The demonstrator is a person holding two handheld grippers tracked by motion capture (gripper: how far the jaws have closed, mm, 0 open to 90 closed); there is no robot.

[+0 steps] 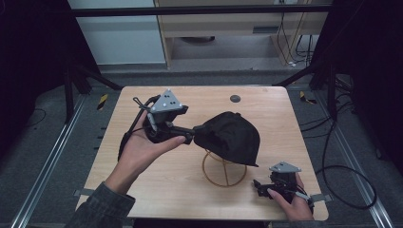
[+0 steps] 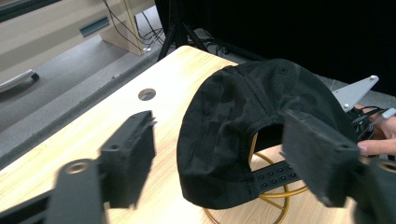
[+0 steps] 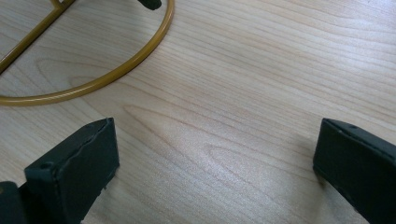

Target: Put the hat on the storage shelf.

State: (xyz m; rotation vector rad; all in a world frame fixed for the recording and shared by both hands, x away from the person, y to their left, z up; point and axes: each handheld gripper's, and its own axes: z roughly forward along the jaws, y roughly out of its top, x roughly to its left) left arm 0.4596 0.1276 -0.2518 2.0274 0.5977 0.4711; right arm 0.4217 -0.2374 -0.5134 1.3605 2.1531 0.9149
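Observation:
A black cap [image 1: 230,135] sits on a gold wire stand [image 1: 224,175] at the middle of the wooden table [image 1: 157,180]. My left gripper [image 1: 190,134], held in a hand, points right at the cap's left side. In the left gripper view it [image 2: 222,156] is open, and the cap's [image 2: 243,116] back edge with its snap strap lies between and just beyond the wide-apart jaws, untouched. My right gripper [image 1: 258,186] rests low at the table's front right, pointing left. It [image 3: 215,154] is open over bare wood, with the stand's ring base [image 3: 116,74] just ahead.
A round cable hole [image 1: 235,99] lies in the table near its far edge. Black frame legs and cables stand on the floor around the table. The right gripper's grey plate [image 2: 356,92] shows behind the cap.

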